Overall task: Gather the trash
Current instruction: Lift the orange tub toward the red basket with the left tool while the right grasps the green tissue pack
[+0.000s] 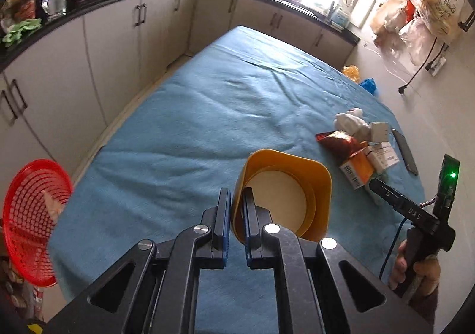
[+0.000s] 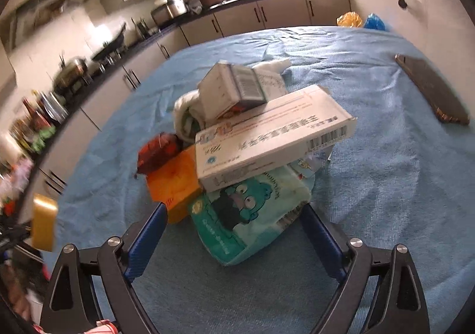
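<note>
Your left tool [image 1: 236, 227] is nearly closed, pinching the left wall of the yellow bin [image 1: 319, 185], which it holds tipped with its mouth toward the trash pile [image 1: 356, 147] on the blue-covered worktop [image 1: 193, 114]. The bin looks stiff and light, so that rim hold should do.

Right of the bin, your right tool [image 2: 233, 233] is spread wide and empty, its fingers flanking the teal tissue pack [image 2: 252, 218] at the pile's near edge. The pack is soft and slick; squeeze its middle. The long white carton [image 2: 267, 141] resting on it is light, rigid and may slide. It carries a barcode, its print unreadable. "DAS" marks the right tool's body.
</note>
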`<state>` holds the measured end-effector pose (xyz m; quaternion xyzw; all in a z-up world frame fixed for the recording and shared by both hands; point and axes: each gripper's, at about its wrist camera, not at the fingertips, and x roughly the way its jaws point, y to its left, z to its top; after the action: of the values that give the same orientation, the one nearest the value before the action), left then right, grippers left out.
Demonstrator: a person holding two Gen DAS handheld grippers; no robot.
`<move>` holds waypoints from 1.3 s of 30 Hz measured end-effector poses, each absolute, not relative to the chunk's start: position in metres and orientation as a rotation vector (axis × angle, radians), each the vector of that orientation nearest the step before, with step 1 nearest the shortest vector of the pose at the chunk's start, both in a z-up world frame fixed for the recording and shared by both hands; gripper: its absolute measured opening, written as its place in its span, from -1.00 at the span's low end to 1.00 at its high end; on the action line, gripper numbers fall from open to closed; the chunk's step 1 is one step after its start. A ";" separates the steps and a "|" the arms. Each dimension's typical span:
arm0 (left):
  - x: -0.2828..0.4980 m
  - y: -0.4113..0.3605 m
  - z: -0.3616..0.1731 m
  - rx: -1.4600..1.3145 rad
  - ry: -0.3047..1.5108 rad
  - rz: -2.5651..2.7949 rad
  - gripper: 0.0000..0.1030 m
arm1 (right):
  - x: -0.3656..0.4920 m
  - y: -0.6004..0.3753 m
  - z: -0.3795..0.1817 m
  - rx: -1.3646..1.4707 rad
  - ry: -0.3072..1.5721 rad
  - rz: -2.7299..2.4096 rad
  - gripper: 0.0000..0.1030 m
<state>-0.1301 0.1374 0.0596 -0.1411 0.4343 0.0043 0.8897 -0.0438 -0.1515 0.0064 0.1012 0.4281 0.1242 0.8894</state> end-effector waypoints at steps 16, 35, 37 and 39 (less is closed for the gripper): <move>-0.171 0.176 0.056 -0.273 0.863 0.053 -0.86 | -0.076 -0.191 0.015 0.111 0.966 0.064 0.31; -0.203 0.216 0.065 -0.220 0.801 0.194 -0.86 | -0.045 -0.173 0.007 0.062 0.947 -0.090 0.01; -0.204 0.224 0.063 -0.229 0.806 0.207 -0.86 | -0.050 -0.174 0.007 0.085 0.948 -0.078 -0.16; -0.205 0.231 0.059 -0.240 0.815 0.217 -0.86 | -0.055 -0.180 0.010 0.116 0.942 -0.063 -0.22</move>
<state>-0.2048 0.2311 0.0589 -0.1161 0.3946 0.1053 0.9054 -0.0554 -0.1803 0.0102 0.0557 0.4536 -0.0304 0.8890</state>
